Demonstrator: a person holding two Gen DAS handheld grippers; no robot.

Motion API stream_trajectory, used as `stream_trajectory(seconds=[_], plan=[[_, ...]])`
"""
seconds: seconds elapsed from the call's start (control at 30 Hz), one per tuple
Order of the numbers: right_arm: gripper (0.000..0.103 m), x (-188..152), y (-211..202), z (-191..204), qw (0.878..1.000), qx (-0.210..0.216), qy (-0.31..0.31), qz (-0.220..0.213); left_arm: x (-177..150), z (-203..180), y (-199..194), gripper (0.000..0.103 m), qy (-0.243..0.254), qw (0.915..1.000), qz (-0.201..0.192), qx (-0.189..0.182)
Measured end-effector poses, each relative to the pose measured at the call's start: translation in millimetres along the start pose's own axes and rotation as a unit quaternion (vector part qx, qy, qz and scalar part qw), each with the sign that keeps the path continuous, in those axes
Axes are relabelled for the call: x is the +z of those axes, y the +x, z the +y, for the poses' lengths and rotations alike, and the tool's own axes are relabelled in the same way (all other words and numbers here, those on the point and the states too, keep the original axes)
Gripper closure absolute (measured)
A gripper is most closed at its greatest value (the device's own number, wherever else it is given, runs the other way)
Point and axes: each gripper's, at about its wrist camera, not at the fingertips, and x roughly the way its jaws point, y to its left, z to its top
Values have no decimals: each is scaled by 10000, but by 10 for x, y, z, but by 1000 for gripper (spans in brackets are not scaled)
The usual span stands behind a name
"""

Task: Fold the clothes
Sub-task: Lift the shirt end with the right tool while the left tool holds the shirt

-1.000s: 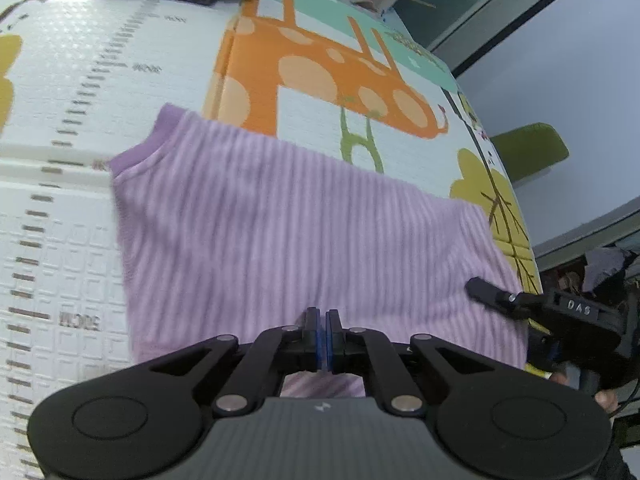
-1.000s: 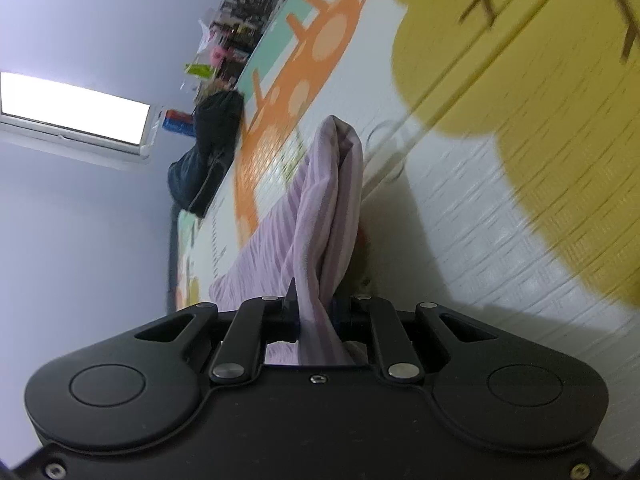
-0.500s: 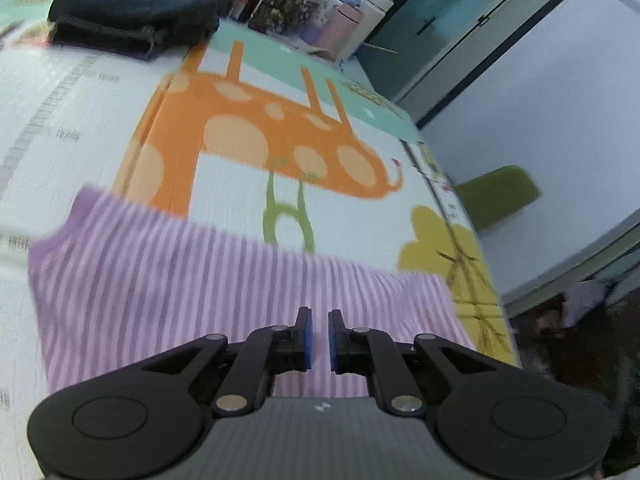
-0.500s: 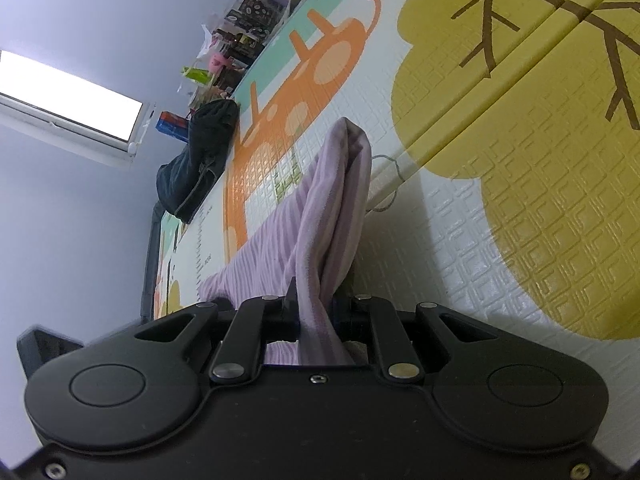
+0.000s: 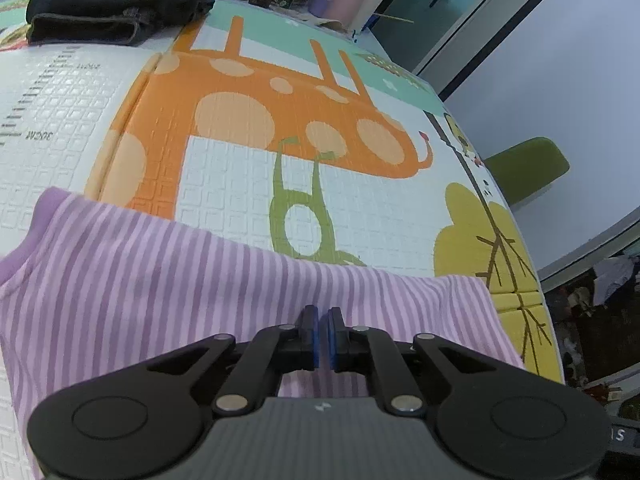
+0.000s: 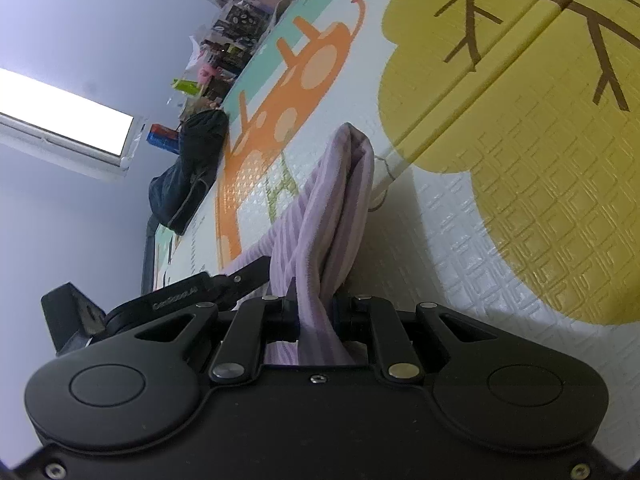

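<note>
Left wrist view shows the left tool (image 5: 322, 322) clenched, its blue pads almost touching with nothing between them, poised over the lilac striped garment (image 5: 168, 280). That garment lies spread on the play mat (image 5: 224, 184) covering the tabletop, filling the 6 to 9 o'clock part of the view. A dark garment (image 5: 116, 4) lies at 11 o'clock. In the right wrist view, the right tool (image 6: 316, 312) is grasping a bunched fold of the striped garment (image 6: 340, 184), which runs toward 12 o'clock; the left tool (image 6: 244, 276) appears at 9 o'clock.
</note>
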Motion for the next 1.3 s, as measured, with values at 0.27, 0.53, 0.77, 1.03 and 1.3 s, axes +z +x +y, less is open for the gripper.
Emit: stream_trajectory(seconds=[0.27, 0.53, 0.77, 1.03, 1.3], plan=[[91, -30, 66, -79, 9994, -205, 276, -41, -134, -55, -89, 96, 362, 9990, 266, 5], [91, -38, 94, -112, 9987, -322, 380, -64, -306, -102, -190, 96, 803, 9952, 551, 33], [91, -49, 124, -117, 9981, -444, 425, -91, -420, -117, -314, 96, 1181, 9899, 785, 8], [91, -50, 176, -141, 9970, -541, 544, -81, -562, -46, -462, 97, 1332, 9862, 966, -154], [91, -49, 96, -88, 9975, -311, 611, -171, -662, 82, -555, 97, 1080, 9887, 1014, -245]])
